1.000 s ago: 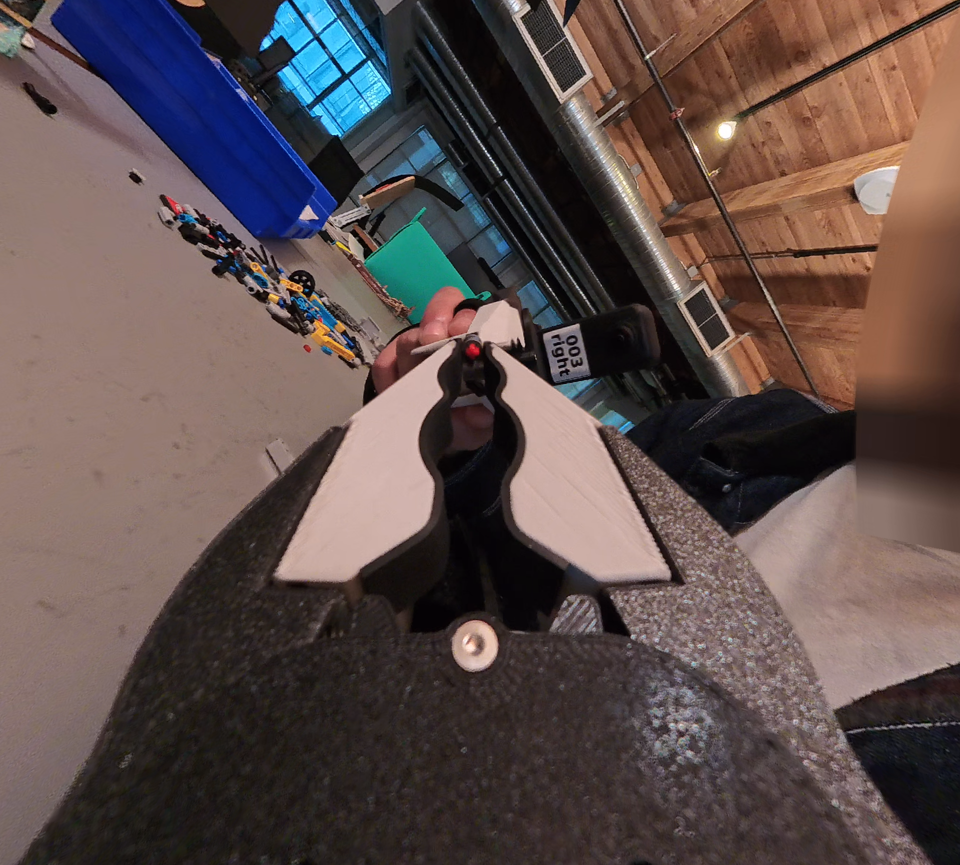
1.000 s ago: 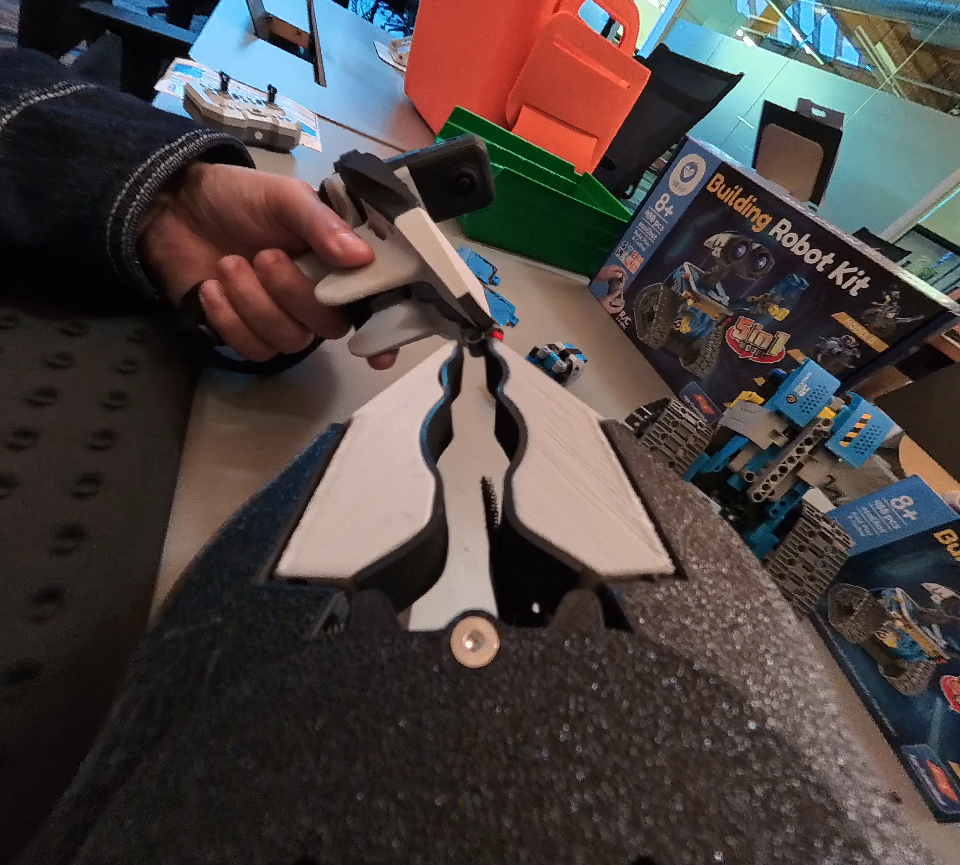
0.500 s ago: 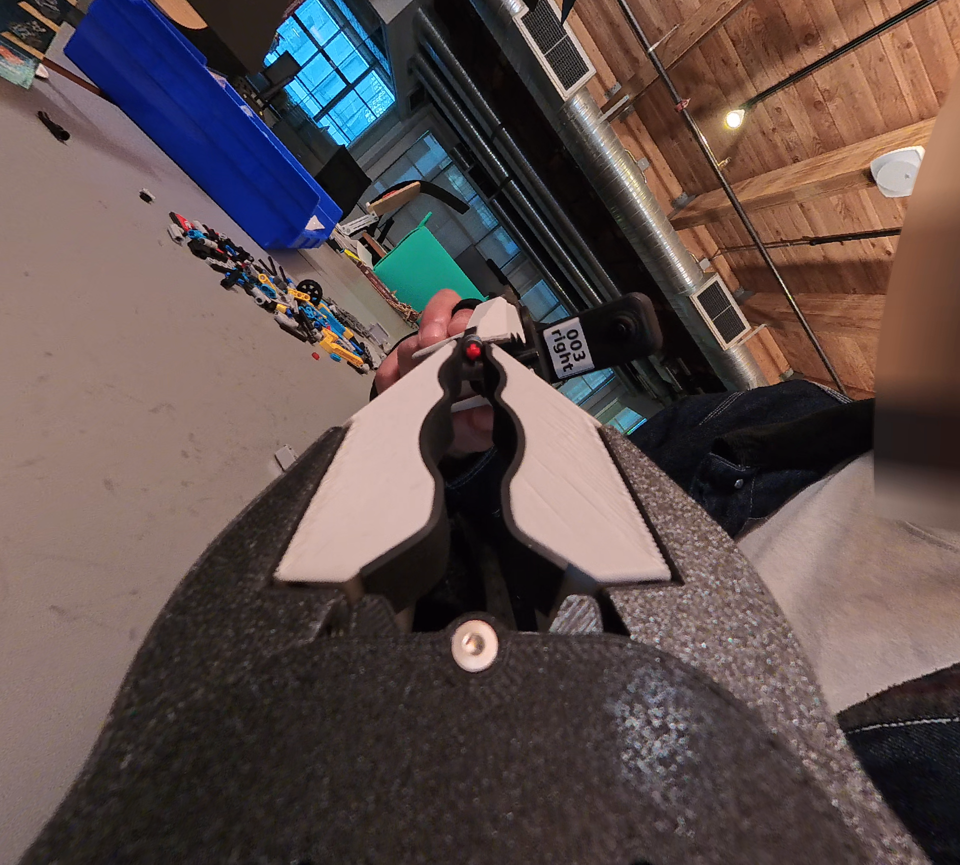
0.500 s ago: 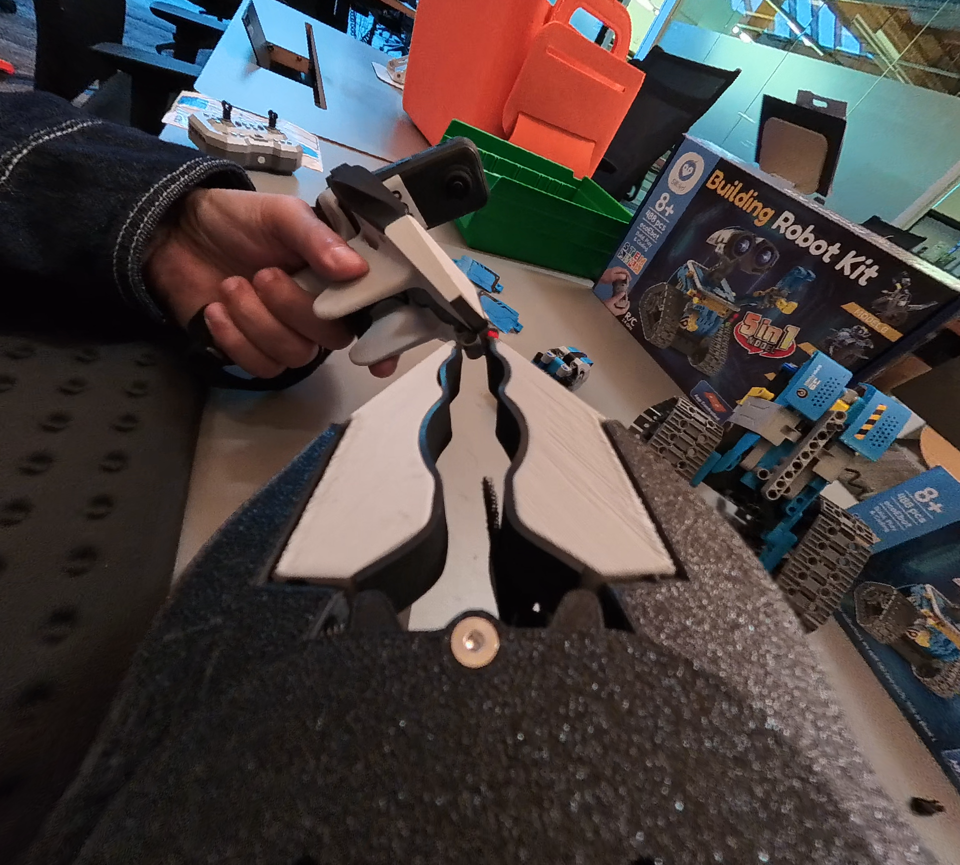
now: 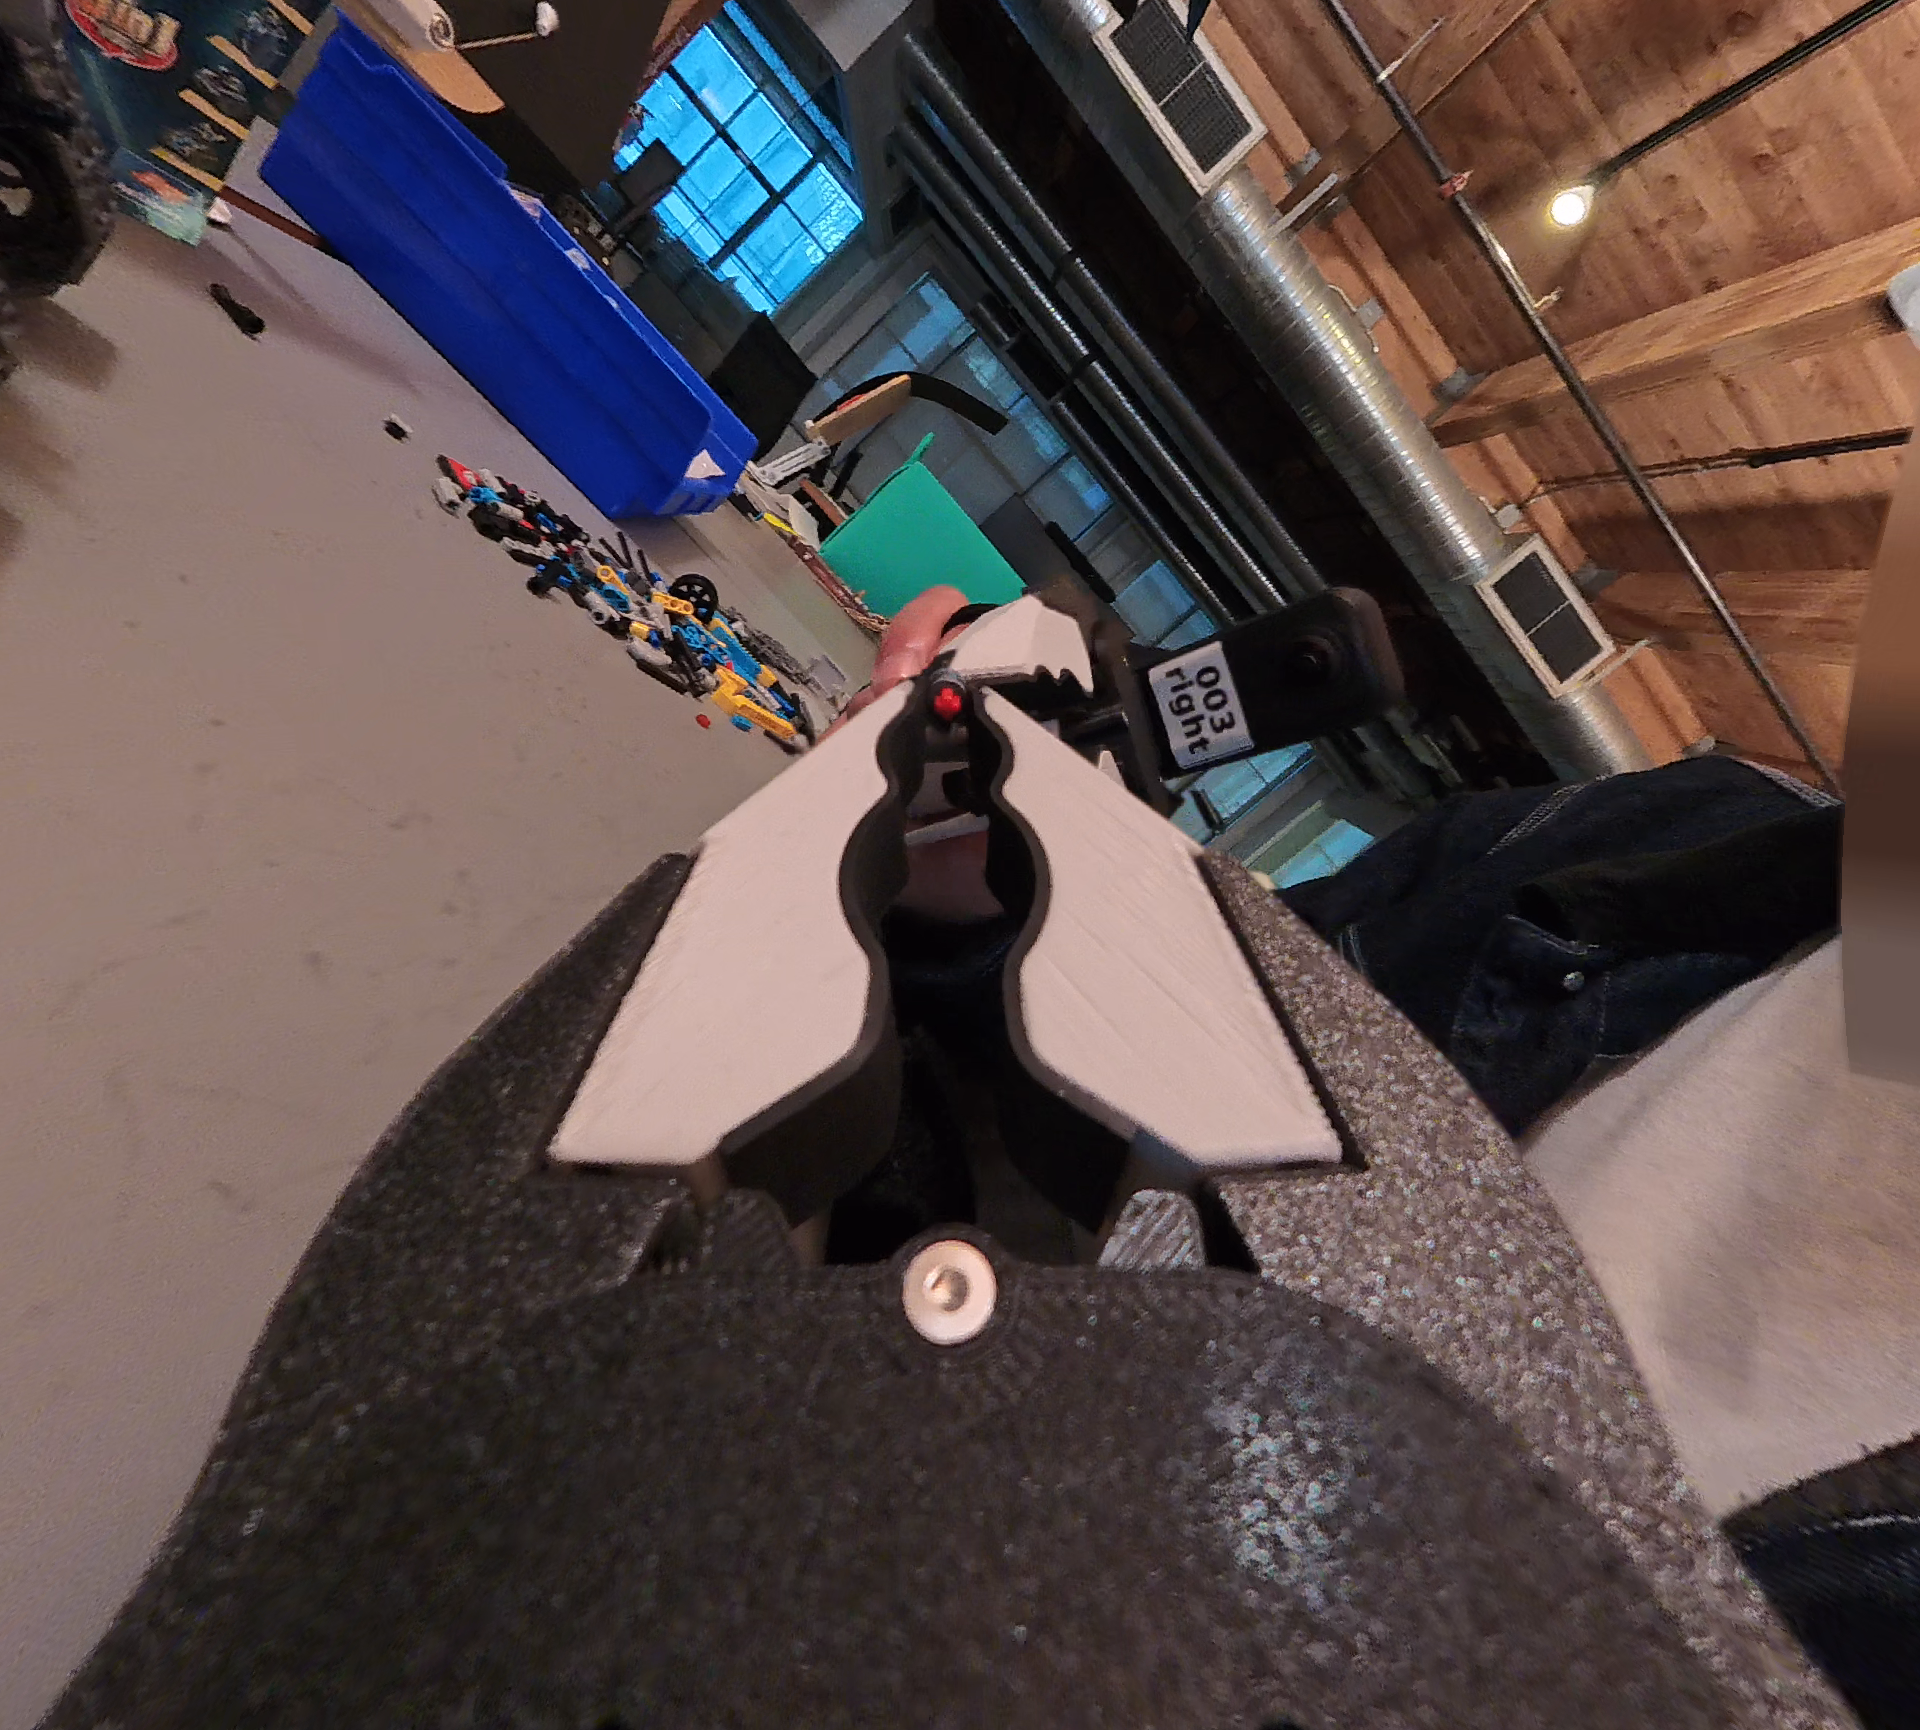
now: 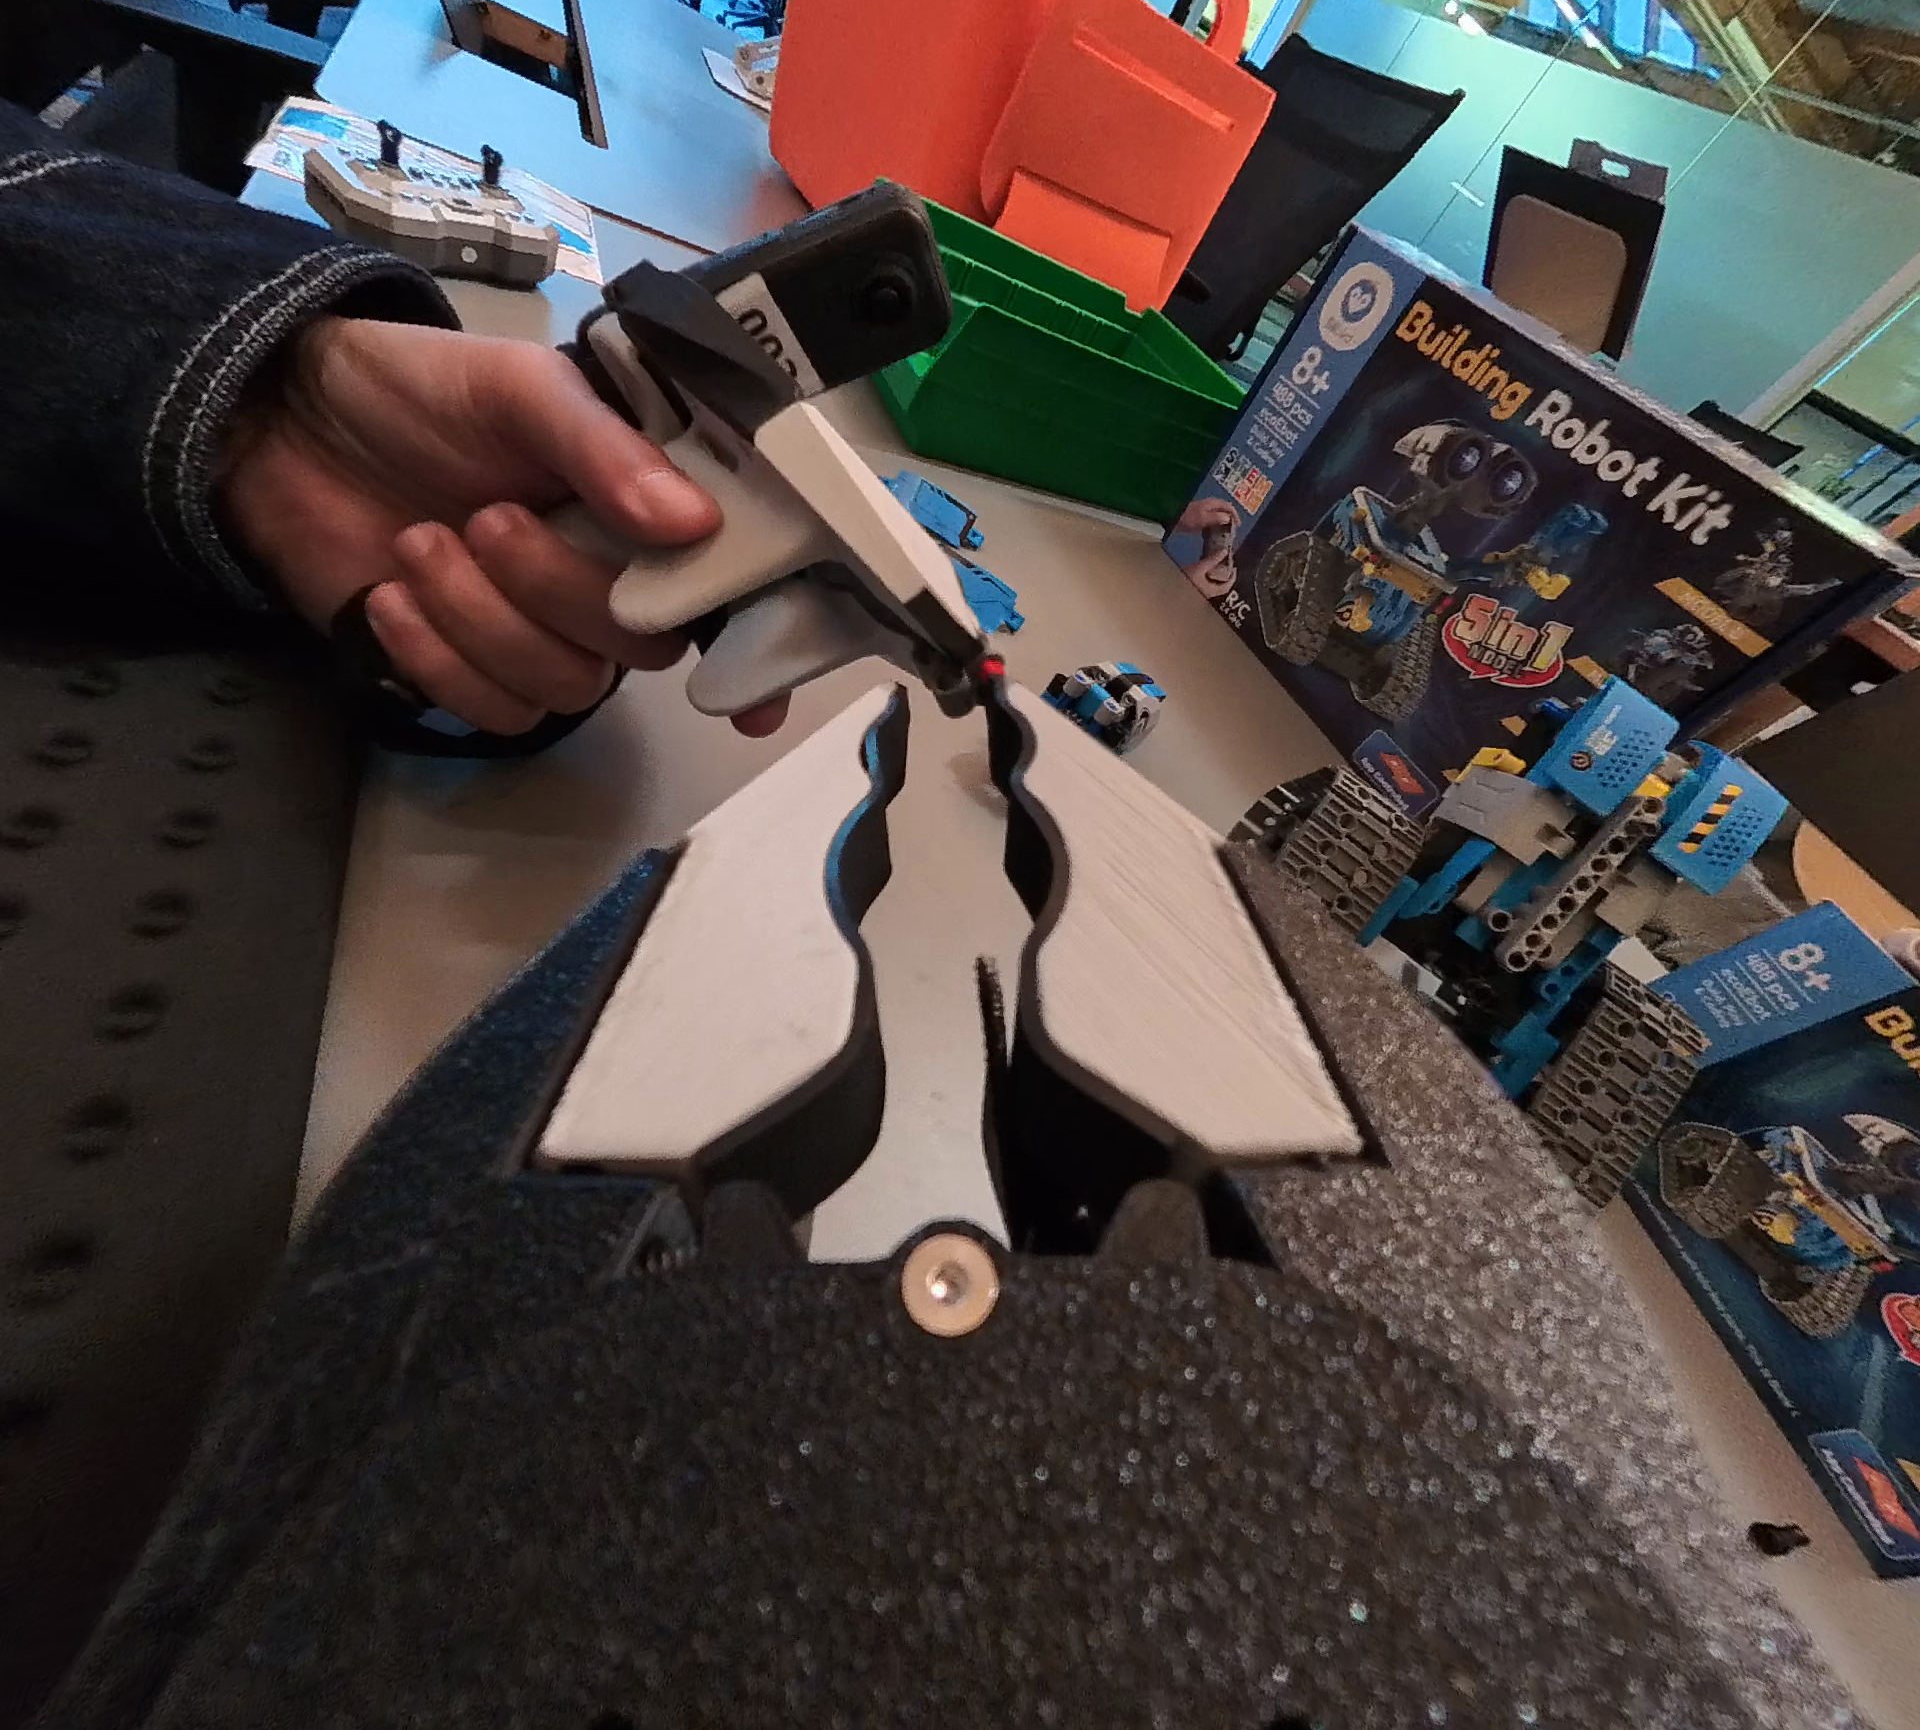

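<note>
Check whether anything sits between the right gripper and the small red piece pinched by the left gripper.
Nothing visible does. The small red plastic piece, held at the left gripper's tip, sits just beyond the right gripper's fingertips, with no object between them.

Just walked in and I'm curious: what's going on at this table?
A person holds a gripper in each hand above a grey table. The left gripper is shut on a small red piece at its fingertips and points it at the right gripper, whose jaws stand slightly apart with nothing between them. The two tips almost meet. A blue tracked toy robot, a kit box and a green bin stand beyond.
</note>
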Demonstrator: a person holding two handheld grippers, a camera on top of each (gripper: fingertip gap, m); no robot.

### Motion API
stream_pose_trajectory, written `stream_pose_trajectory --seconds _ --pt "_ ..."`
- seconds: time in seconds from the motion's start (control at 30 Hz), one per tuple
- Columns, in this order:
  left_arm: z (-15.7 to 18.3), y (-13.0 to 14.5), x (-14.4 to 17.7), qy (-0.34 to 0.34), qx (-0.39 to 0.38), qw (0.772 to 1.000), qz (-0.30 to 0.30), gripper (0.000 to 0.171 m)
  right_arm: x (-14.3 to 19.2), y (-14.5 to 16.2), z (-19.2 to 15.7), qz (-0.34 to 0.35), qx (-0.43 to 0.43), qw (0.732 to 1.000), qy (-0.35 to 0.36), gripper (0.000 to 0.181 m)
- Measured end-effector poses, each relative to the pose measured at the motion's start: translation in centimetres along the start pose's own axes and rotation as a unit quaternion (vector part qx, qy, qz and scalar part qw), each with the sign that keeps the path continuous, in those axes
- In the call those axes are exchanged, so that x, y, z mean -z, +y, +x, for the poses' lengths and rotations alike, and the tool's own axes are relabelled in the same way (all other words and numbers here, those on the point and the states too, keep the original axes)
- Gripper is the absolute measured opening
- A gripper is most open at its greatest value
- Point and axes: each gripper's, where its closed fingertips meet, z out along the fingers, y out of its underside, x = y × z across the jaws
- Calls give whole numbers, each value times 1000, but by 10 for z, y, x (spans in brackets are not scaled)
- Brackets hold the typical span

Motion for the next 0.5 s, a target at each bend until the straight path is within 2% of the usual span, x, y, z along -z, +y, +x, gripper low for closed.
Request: stream_pose_trajectory --seconds 0.5 --pt "-3 14 0 -34 -66 995 -59 4 3 6 -12 -9 4 1000 -25 12"
